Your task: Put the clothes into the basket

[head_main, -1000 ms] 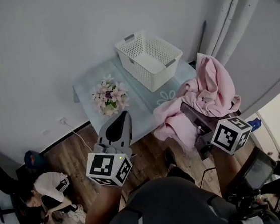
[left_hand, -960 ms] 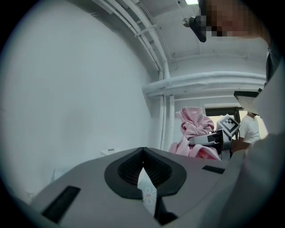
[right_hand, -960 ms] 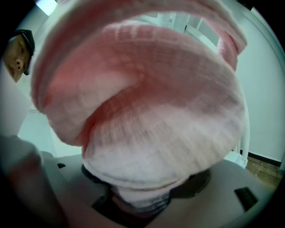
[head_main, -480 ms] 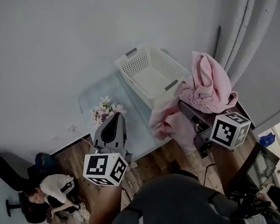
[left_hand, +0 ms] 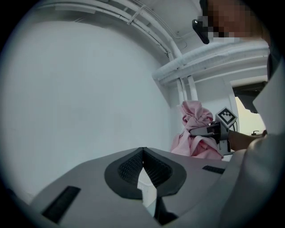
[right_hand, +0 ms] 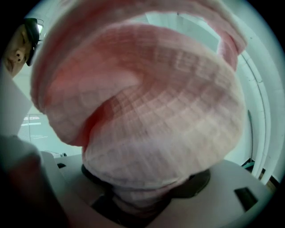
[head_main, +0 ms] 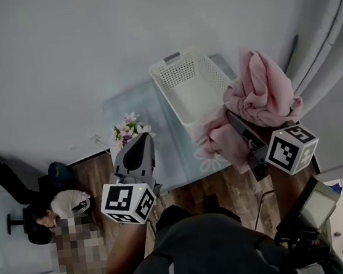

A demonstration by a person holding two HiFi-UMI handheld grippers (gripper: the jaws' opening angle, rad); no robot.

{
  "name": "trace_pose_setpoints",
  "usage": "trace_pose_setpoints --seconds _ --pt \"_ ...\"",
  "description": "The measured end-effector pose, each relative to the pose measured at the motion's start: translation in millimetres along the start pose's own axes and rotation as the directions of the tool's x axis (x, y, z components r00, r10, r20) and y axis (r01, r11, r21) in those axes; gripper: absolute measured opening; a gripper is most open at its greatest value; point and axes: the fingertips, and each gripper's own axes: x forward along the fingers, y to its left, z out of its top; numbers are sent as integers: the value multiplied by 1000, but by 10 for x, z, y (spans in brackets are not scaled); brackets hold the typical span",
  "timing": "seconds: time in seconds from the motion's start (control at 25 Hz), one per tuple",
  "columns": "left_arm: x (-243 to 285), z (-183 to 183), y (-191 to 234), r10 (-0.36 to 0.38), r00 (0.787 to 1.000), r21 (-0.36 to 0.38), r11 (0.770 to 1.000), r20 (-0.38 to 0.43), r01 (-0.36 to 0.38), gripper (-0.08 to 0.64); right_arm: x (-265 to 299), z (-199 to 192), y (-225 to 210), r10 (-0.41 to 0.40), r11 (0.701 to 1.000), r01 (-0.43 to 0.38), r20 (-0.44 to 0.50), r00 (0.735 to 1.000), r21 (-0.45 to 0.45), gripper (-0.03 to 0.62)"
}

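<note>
Pink garment lifted beside the basket, not yet dropped in.
The pink garment hangs bunched from the right tongs, which pinch a fold of it, just beside the empty white basket on the counter. The next move likely calls for carrying it over the opening before letting go. The left tongs are pressed together, holding nothing, near the flowers.
</note>
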Motion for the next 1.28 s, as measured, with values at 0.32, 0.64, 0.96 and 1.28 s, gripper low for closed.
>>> trace_pose_setpoints --seconds 0.32,0.64,0.96,1.28 --pt "276 68 231 16 1000 -11 1000 0 -16 8 554 283 -56 73 992 -81 -85 994 -98 365" --pt "525 195 527 36 998 11 999 43 -36 7 1082 358 -30 66 974 -97 -155 986 -203 365" --pt "868 151 955 51 998 -6 999 25 -51 7 1921 232 -69 87 904 -216 -335 938 -370 365" --pt "1054 -46 1091 52 998 4 999 -31 -52 8 2403 -247 -315 73 826 -358 -547 834 -435 365"
